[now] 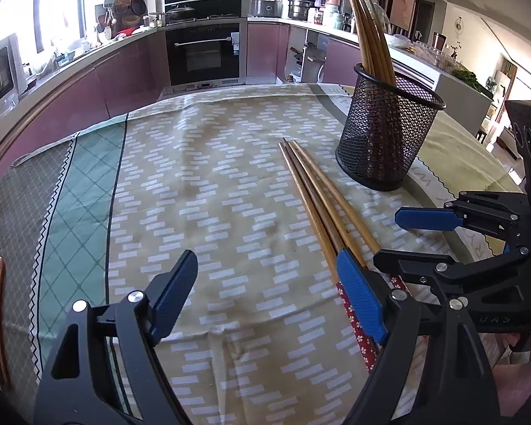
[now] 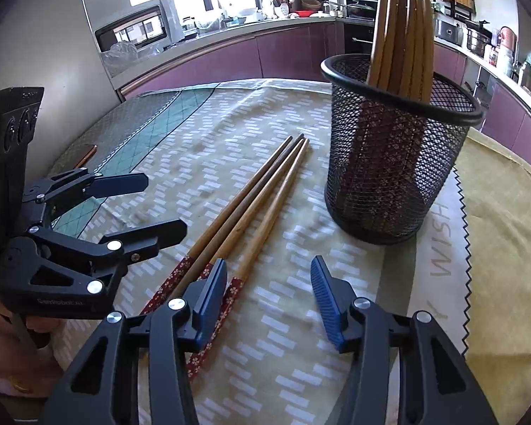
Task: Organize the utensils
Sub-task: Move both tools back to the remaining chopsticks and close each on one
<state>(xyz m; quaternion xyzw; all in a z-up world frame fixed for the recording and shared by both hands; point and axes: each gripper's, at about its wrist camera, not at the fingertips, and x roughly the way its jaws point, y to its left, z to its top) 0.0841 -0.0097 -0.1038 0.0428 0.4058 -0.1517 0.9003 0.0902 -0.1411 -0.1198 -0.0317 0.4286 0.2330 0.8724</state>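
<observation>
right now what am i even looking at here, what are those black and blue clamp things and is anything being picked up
These are two hand-held tongs, one in each of a person's hands, not a robot arm. Each carries a camera that looks out along its own two blue-padded fingers, so each picture is taken from one tool and shows the other at its side.

In the left camera's picture the left tongs stand wide open over the patterned tablecloth, holding nothing. In the right camera's picture the right tongs are open too, low over the red flowered ends of three loose chopsticks that lie side by side on the cloth. The pads do not press on them, so nothing is gripped.

Behind the chopsticks stands a black mesh holder with more chopsticks upright in it. A kitchen fills the background.
</observation>
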